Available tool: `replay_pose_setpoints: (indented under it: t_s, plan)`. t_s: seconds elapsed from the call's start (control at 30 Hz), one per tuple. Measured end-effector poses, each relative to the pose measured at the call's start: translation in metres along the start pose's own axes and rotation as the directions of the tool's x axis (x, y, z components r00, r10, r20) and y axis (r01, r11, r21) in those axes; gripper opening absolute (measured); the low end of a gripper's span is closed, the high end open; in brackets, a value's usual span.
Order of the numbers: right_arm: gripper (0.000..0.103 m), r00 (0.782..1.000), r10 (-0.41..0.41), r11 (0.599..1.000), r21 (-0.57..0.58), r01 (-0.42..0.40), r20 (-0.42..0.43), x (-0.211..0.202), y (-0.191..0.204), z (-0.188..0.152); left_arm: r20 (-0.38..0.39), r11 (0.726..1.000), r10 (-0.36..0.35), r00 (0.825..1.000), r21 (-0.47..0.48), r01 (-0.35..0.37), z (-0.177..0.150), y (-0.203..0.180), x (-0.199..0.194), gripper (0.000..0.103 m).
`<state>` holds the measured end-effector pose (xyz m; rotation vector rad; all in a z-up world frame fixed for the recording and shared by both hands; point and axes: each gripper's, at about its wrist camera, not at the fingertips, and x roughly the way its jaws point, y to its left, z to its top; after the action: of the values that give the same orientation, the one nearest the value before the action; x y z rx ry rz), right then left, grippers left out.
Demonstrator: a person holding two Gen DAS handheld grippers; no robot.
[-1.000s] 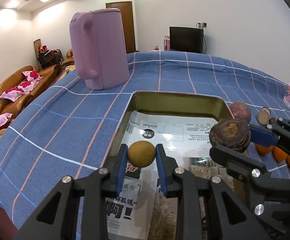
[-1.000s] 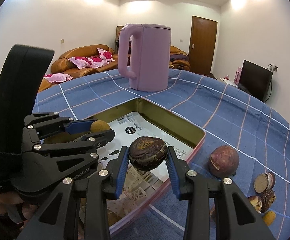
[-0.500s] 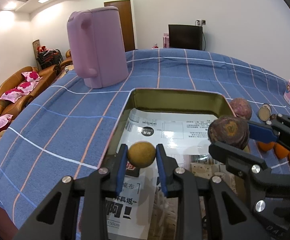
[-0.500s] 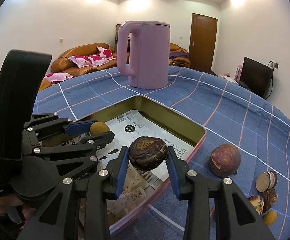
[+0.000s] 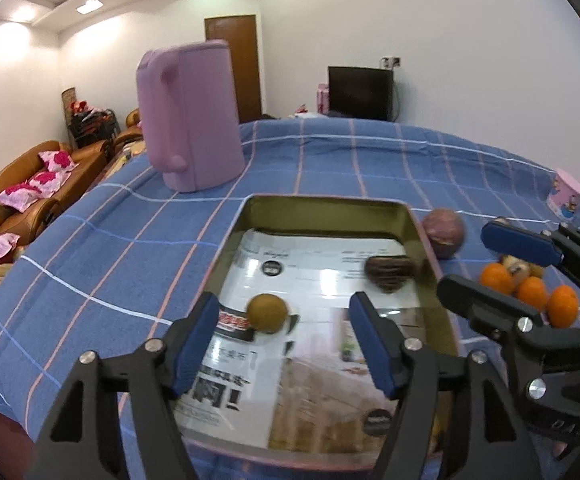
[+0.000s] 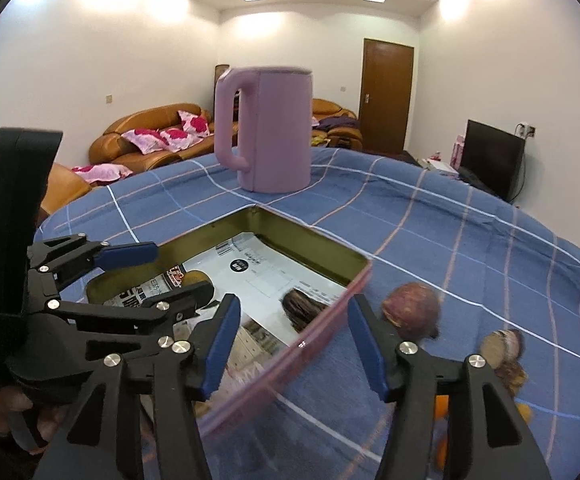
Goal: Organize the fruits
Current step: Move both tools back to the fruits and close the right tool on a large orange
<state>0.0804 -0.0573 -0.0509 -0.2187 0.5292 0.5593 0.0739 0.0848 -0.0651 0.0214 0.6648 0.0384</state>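
Note:
My left gripper (image 5: 281, 340) hangs over the near end of the gold metal tray (image 5: 322, 200), and its jaws are opening. A round yellow-brown fruit (image 5: 267, 313) lies on the printed paper in the tray, free of the blue pads. My right gripper (image 6: 294, 340) is at the tray's right rim (image 6: 354, 280) with its jaws opening too. The dark purple wrinkled fruit (image 6: 304, 308) rests inside the tray beyond its pads, untouched and blurred. Each gripper shows in the other's view: the right gripper (image 5: 502, 272) and the left gripper (image 6: 157, 276).
A pink kettle (image 5: 189, 116) stands on the blue checked cloth beyond the tray. Right of the tray lie a round purple fruit (image 5: 444, 232), several oranges (image 5: 530, 288) and cut fruit halves (image 6: 498, 348). A small pink cup (image 5: 568, 196) sits at the far right.
Both grippers have opened and let go. The yellow-brown fruit and the dark purple fruit now lie in the tray. Both grippers have drawn back slightly.

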Motion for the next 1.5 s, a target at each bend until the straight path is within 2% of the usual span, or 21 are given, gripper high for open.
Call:
replay_pose_setpoints:
  t_s: [0.2, 0.37, 0.47, 0.7, 0.87, 1.1, 1.13, 1.17, 1.2, 1.37, 1.5]
  plan:
    - [0.062, 0.993, -0.121, 0.992, 0.020, 0.121, 0.008, -0.043, -0.028, -0.024, 0.032, 0.997, -0.060, 0.998, 0.050, 0.058, 0.000, -0.033, -0.023, 0.070]
    - [0.062, 0.967, -0.247, 0.964, 0.090, 0.251, -0.058, -0.070, -0.072, -0.053, 0.037, 0.989, -0.104, 0.994, 0.105, 0.100, 0.000, -0.064, -0.030, 0.071]
    - [0.062, 0.953, -0.286, 0.947, 0.120, 0.296, -0.097, -0.079, -0.091, -0.066, 0.023, 0.984, -0.133, 0.991, 0.122, 0.129, -0.002, -0.081, -0.029, 0.071]
    - [0.063, 0.949, -0.271, 0.940, 0.168, 0.298, -0.163, -0.073, -0.108, -0.081, -0.020, 0.973, -0.168, 0.986, 0.159, 0.169, -0.006, -0.114, -0.022, 0.071]
    - [0.063, 0.955, -0.217, 0.943, 0.211, 0.258, -0.202, -0.065, -0.113, -0.086, -0.039, 0.967, -0.184, 0.982, 0.171, 0.188, -0.006, -0.127, -0.017, 0.071]
    - [0.062, 0.951, -0.162, 0.945, 0.238, 0.226, -0.262, -0.054, -0.118, -0.092, -0.071, 0.957, -0.211, 0.975, 0.186, 0.221, -0.007, -0.144, -0.010, 0.071]
    - [0.060, 0.953, -0.151, 0.945, 0.243, 0.217, -0.264, -0.053, -0.118, -0.093, -0.075, 0.956, -0.215, 0.974, 0.186, 0.226, -0.007, -0.146, -0.009, 0.071]
    - [0.051, 0.953, -0.147, 0.945, 0.248, 0.214, -0.265, -0.053, -0.119, -0.093, -0.082, 0.954, -0.221, 0.972, 0.187, 0.233, -0.007, -0.148, -0.008, 0.071]
    - [0.050, 0.955, -0.143, 0.944, 0.254, 0.211, -0.260, -0.055, -0.120, -0.093, -0.085, 0.953, -0.226, 0.971, 0.187, 0.238, -0.008, -0.148, -0.008, 0.071]
    - [0.049, 0.958, -0.159, 0.939, 0.262, 0.221, -0.239, -0.062, -0.124, -0.093, -0.098, 0.947, -0.248, 0.964, 0.185, 0.262, -0.006, -0.157, -0.006, 0.071]
    - [0.049, 0.950, -0.190, 0.925, 0.278, 0.258, -0.249, -0.066, -0.133, -0.095, -0.112, 0.939, -0.273, 0.956, 0.184, 0.290, -0.005, -0.166, -0.003, 0.071]
